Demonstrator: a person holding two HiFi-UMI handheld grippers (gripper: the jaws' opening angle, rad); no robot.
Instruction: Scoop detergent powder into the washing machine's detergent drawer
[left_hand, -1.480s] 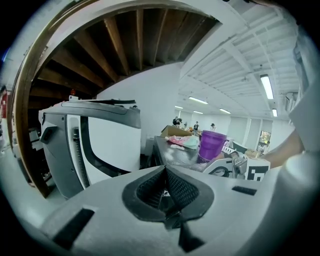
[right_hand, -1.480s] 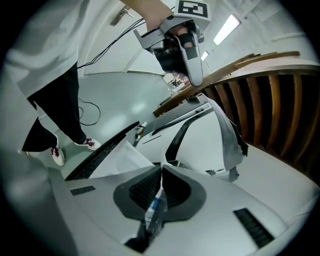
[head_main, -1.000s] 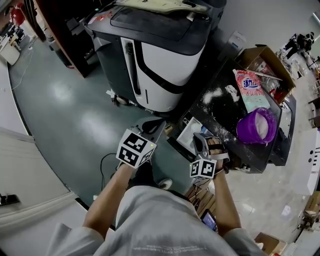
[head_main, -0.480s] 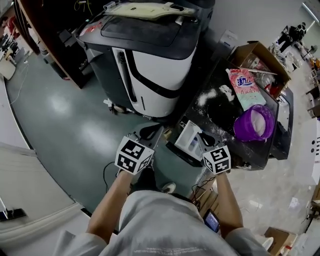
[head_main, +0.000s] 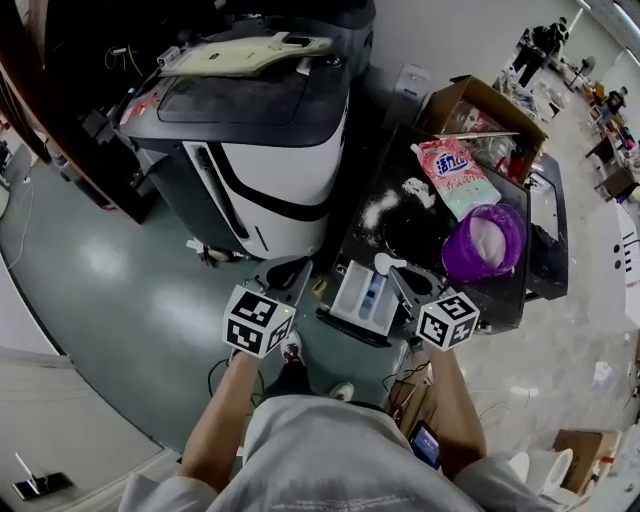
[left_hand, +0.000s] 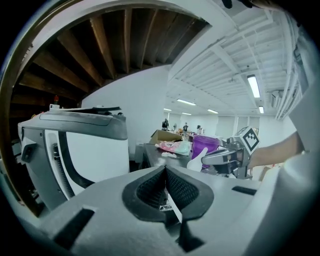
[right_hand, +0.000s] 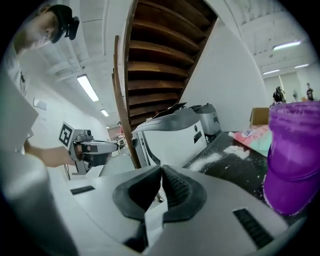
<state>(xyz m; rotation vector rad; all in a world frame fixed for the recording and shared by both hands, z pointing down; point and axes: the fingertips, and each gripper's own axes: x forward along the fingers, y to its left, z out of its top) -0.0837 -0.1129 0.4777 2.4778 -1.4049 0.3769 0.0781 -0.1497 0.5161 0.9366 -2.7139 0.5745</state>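
The washing machine's detergent drawer (head_main: 363, 297) stands pulled out from the black machine top (head_main: 420, 235). My right gripper (head_main: 400, 283) hovers over the drawer's right side, shut on the handle of a white scoop (head_main: 385, 264). In the left gripper view the scoop (left_hand: 196, 160) pokes out of the right gripper (left_hand: 227, 156). A purple tub (head_main: 483, 243) of white powder sits on the top, beside a pink detergent bag (head_main: 455, 175). My left gripper (head_main: 298, 283) hangs shut left of the drawer, holding nothing I can make out.
Spilled powder (head_main: 378, 210) streaks the black top. A large white-and-black machine (head_main: 250, 130) stands to the left of it. An open cardboard box (head_main: 480, 108) sits behind the bag. Green floor (head_main: 130, 290) lies below the left gripper.
My right gripper has moved forward with the scoop, from the drawer's near edge to over the drawer. The left gripper has stayed about where it was.
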